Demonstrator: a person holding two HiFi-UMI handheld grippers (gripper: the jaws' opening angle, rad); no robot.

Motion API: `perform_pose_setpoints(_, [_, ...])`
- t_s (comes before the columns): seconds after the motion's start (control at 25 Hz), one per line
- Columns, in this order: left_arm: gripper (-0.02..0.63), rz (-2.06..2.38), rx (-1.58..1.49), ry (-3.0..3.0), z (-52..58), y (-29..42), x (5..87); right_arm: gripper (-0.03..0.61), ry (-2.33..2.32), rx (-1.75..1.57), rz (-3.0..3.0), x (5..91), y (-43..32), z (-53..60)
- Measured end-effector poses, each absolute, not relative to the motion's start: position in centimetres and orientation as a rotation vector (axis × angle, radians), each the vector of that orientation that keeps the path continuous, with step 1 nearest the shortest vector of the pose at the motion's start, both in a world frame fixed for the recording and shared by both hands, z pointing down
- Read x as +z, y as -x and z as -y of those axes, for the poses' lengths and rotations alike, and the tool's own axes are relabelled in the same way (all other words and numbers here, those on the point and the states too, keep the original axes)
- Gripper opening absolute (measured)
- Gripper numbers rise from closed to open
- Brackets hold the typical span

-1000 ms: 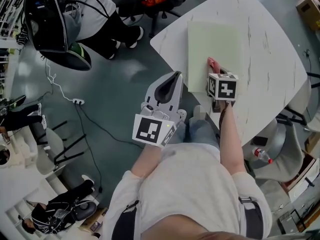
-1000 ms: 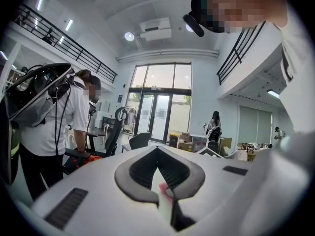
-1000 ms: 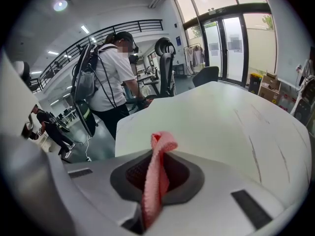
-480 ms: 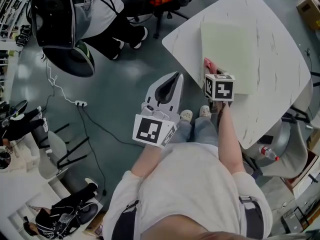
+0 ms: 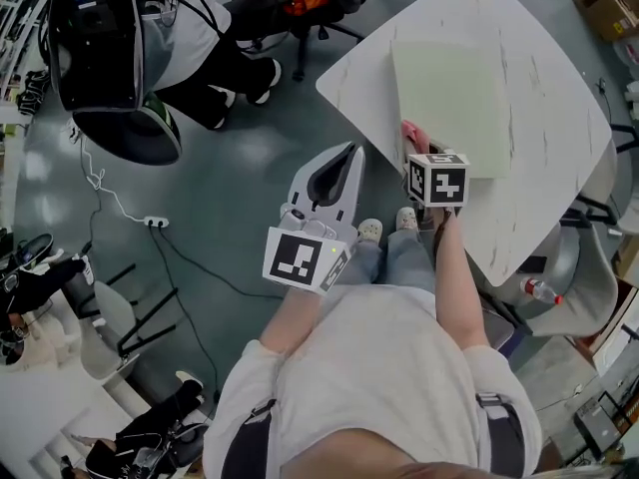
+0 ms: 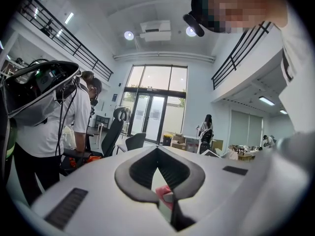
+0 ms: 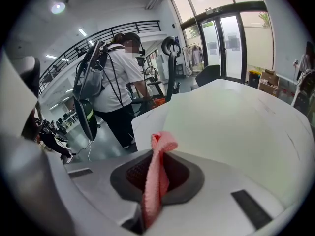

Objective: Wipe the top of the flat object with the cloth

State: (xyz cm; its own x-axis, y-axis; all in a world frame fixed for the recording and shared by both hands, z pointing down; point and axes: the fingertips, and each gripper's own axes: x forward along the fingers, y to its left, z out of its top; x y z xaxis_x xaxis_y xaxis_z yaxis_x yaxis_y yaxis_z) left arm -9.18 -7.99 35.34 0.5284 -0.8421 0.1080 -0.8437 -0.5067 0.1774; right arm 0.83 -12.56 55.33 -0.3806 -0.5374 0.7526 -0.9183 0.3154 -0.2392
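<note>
The right gripper (image 7: pixel 160 154) has its fingers closed on a pink cloth (image 7: pixel 156 181), which runs up between the dark pads as a narrow twisted strip and curls over just past the tips. In the head view the cloth (image 5: pixel 411 133) sits at the near left corner of the flat object (image 5: pixel 451 90), a pale green sheet lying flat on the white marbled desk (image 5: pixel 544 158); whether the cloth presses on the sheet's surface cannot be told. The sheet fills most of the right gripper view ahead of the fingers, with a bare strip of desk along its left edge. The left gripper (image 5: pixel 345 152) is held off the desk, over the grey floor (image 5: pixel 230 168) near the desk's corner, its fingers together with nothing between them. Beyond the desk stands a person in a white shirt (image 7: pixel 118 77) wearing a backpack.
</note>
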Motion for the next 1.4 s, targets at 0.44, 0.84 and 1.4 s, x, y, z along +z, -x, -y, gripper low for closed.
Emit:
perform_pose_setpoints(0.44, [0.012, 1.317, -0.004, -2.581, 8.1, 7.1, 36.2, 0.028, -1.28, 0.895, 2.033, 55.5, -1.5, 10.1])
perform_pose_setpoints(0.84, [0.012, 1.312, 0.022, -2.582, 8.8, 3.0, 36.2, 0.028, -1.242, 0.897, 2.06, 55.6, -4.9, 10.0])
perform_pose_setpoints(1.4, [0.012, 1.239, 0.052, -2.626, 9.4, -5.2, 36.1, 0.028, -1.303, 0.896, 2.031, 55.4, -13.9, 10.5])
